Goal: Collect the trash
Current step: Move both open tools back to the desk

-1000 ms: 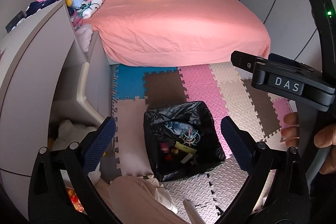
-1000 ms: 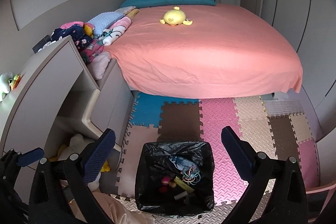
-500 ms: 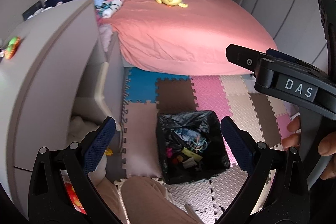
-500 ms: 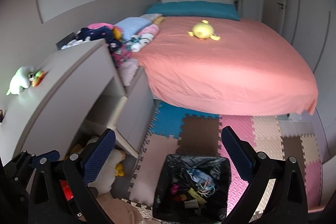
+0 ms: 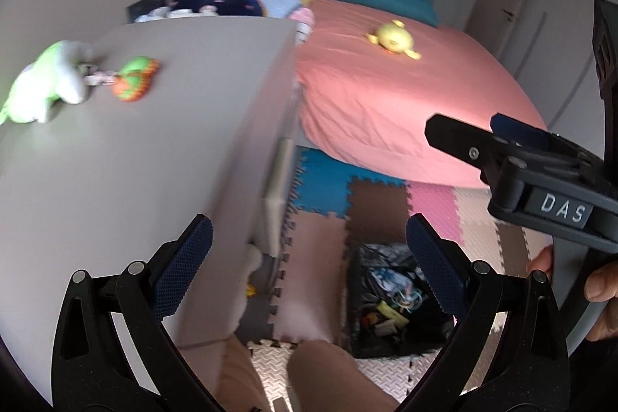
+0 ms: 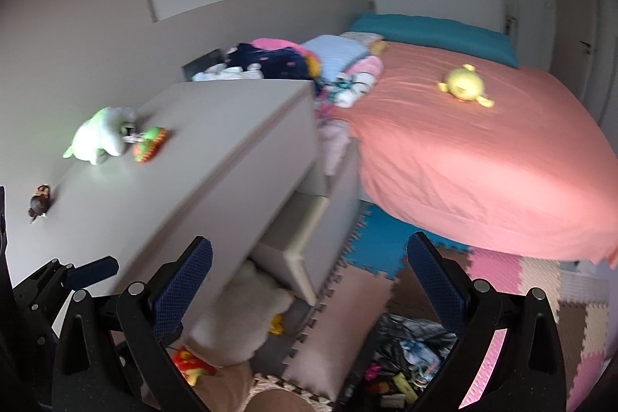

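Bedroom foam mat (image 5: 316, 257), bin bag (image 5: 390, 300); "DAS" on right tongs (image 5: 463, 141); both tongs agape, empty.

Grey dresser top (image 6: 201, 157) bears a green-white plush toy (image 6: 101, 135) touching an orange-green knitted toy (image 6: 150, 144). Beside the dresser, salmon-sheeted bed (image 6: 483, 157) carries a yellow plush duck (image 6: 463, 87).

Crinkled glossy plastic lines the bin (image 5: 394, 300) between the tongs' textured pads (image 5: 181, 269); beyond, matt interlocking foam floor mats (image 5: 376, 197).
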`<state>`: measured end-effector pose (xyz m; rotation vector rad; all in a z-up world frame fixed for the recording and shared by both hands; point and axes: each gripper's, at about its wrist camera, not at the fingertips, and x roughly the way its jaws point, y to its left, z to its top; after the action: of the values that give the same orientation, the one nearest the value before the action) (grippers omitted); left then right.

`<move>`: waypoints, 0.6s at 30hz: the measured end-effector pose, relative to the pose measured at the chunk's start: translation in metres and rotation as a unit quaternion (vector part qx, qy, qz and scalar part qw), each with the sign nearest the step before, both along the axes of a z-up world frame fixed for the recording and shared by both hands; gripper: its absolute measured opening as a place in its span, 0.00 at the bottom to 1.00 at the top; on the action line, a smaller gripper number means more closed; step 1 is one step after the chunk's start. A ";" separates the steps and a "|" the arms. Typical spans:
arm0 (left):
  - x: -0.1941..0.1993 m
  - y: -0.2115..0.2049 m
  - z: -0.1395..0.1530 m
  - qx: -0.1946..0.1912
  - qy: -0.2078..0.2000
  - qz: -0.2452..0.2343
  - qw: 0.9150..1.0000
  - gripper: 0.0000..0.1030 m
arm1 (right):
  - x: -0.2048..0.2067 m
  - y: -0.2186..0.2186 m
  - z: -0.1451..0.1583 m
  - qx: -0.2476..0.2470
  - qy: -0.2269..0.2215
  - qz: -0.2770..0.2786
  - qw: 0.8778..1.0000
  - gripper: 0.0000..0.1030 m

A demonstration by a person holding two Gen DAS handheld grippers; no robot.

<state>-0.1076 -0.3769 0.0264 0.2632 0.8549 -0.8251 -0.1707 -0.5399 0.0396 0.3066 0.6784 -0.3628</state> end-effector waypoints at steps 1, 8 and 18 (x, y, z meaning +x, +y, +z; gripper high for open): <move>0.009 0.007 0.002 -0.001 -0.002 0.010 1.000 0.94 | 0.010 0.005 0.002 -0.003 0.001 0.008 1.000 0.97; 0.072 0.074 0.014 -0.004 -0.015 0.101 0.995 0.94 | 0.092 0.049 0.014 -0.008 0.020 0.067 0.998 0.97; 0.156 0.176 0.011 0.007 -0.015 0.235 0.972 0.94 | 0.204 0.106 0.008 -0.008 0.044 0.130 0.991 0.97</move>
<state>0.0487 -0.2013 0.0371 0.0775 0.8496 -0.3713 0.0333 -0.4339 0.0479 0.1850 0.7914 -0.1334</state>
